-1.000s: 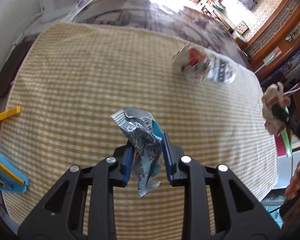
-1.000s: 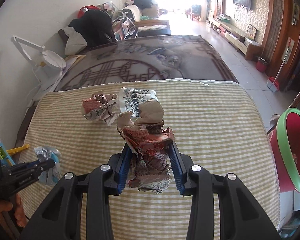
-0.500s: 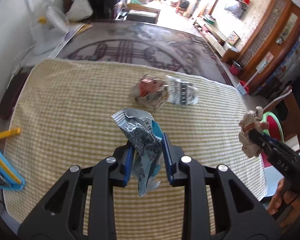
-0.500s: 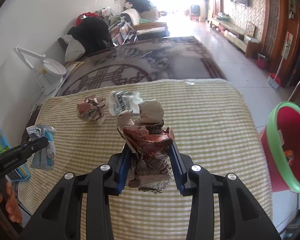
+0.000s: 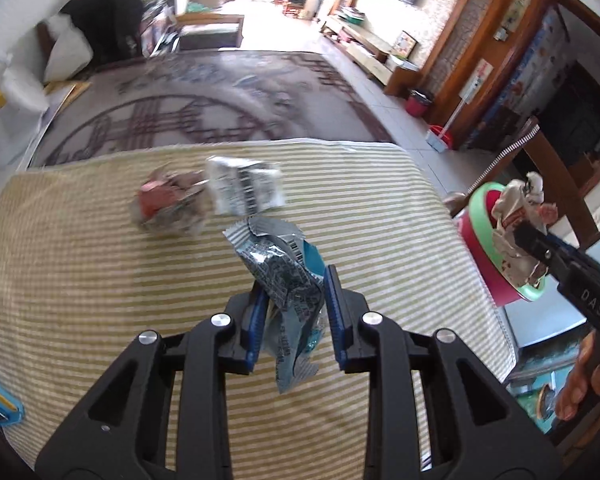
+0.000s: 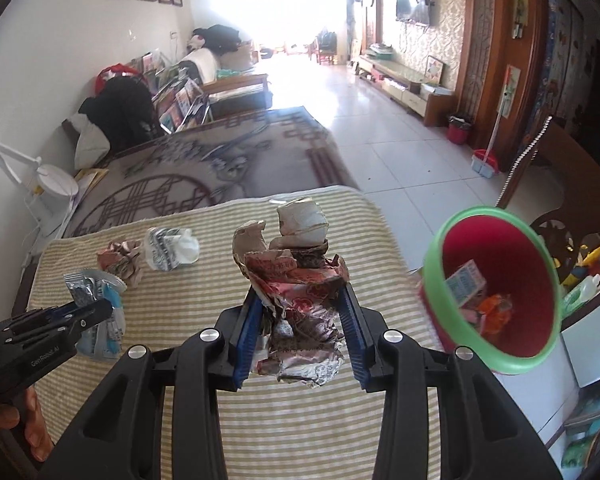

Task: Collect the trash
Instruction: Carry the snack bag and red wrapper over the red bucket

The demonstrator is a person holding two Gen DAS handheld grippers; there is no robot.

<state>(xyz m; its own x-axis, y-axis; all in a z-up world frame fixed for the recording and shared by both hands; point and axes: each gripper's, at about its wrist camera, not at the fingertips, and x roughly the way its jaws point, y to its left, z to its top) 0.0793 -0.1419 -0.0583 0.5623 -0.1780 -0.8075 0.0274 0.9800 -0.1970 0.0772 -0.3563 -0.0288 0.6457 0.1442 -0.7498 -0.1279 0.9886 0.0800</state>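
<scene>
The left claw [image 5: 294, 312] is clamped on a crinkly silver-and-blue wrapper [image 5: 284, 276]. The right claw [image 6: 300, 324] is clamped on a crumpled red-and-brown paper wad [image 6: 296, 280]. Both are up above the striped cloth [image 6: 308, 420] on the desk. Past its right edge stands a red bin [image 6: 496, 292] with a green rim, some trash inside. Two more crumpled scraps [image 6: 152, 254] lie near the far edge. Beyond are a patterned rug [image 6: 204, 168] and bright tiled floor.

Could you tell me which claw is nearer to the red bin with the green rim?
Right. The right claw, shut on a crumpled red wrapper, is just beside the bin; the left claw, holding a silver-blue wrapper, hangs over the striped cloth, farther away.
</scene>
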